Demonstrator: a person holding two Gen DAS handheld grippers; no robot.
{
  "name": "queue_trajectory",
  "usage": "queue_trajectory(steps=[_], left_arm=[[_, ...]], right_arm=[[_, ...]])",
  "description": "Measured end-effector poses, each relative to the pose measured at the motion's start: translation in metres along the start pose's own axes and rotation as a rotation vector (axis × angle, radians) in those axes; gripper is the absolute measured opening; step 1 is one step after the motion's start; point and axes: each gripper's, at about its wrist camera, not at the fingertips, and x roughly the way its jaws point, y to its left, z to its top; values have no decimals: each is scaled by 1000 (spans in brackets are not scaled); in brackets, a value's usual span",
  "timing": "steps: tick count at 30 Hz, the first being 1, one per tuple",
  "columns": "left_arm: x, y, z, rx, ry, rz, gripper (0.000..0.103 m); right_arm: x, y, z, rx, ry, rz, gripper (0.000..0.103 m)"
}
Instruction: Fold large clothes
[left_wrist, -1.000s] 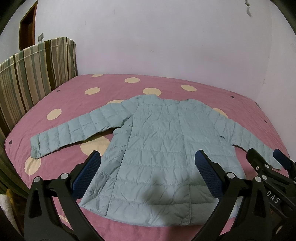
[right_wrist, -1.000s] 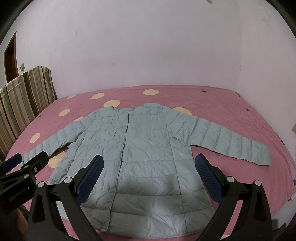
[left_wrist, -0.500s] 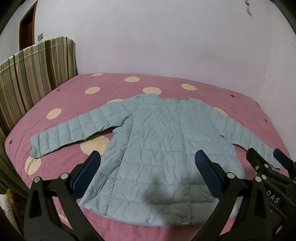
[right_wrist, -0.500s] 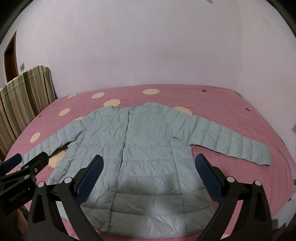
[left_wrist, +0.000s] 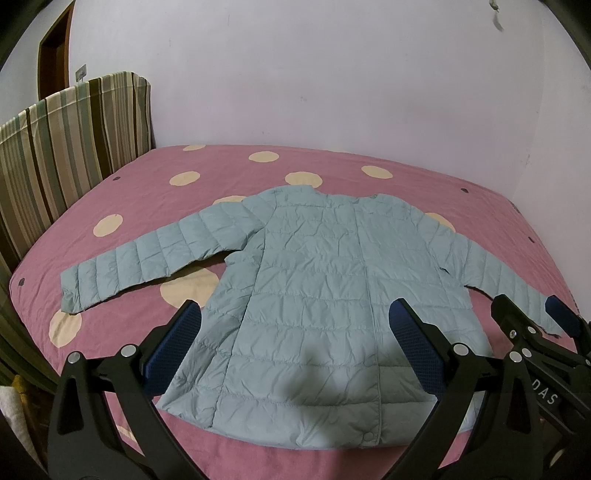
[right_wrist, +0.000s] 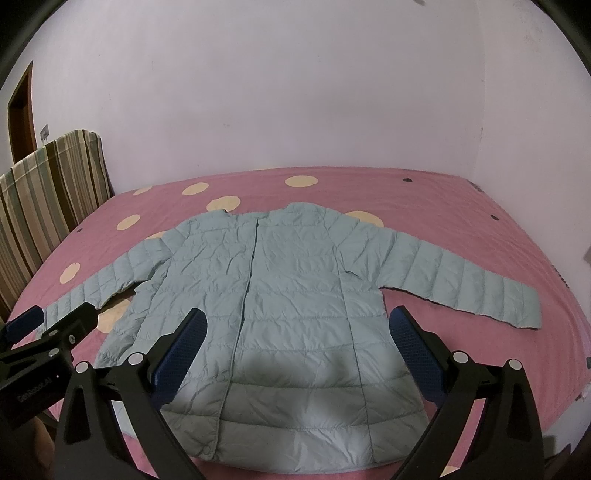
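pale blue quilted jacket laid flat on a spotted bed, both claws spread above its hem

pale blue-green quilted jacket (left_wrist: 325, 280) lies flat and unfolded on the bed (left_wrist: 147, 206), collar toward the far wall and hem toward the cameras. its front placket runs down the body, with a snap visible at the hem. both sleeves extend outward: one sleeve (left_wrist: 147, 254) reaches toward the striped side of the bed, the other sleeve (right_wrist: 461, 280) toward the opposite edge. the bed carries a pink cover with cream dots. a striped headboard or cushion (left_wrist: 62, 147) stands upright against the bed's left edge in both views, with a brown door frame (left_wrist: 51, 55) behind it.

left claw (left_wrist: 295, 343) is spread wide, its blue-padded fingers (left_wrist: 173, 343) framing the lower body of the jacket with nothing pinched between them; whether it touches the fabric cannot be told. right claw (right_wrist: 295, 347) is likewise spread wide over the hem region, gripping nothing. each claw appears at the edge of the other's view, the two held side by side near the foot of the bed.
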Motion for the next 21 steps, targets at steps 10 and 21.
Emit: queue_trajectory(steps=[10,21], left_arm=[[0,0,1,0,2,0,101],[2,0,-8,-3,7,1,101]], right_arm=[[0,0,0,0,0,-1,98],[1,1,-2,3,4,-3,98]])
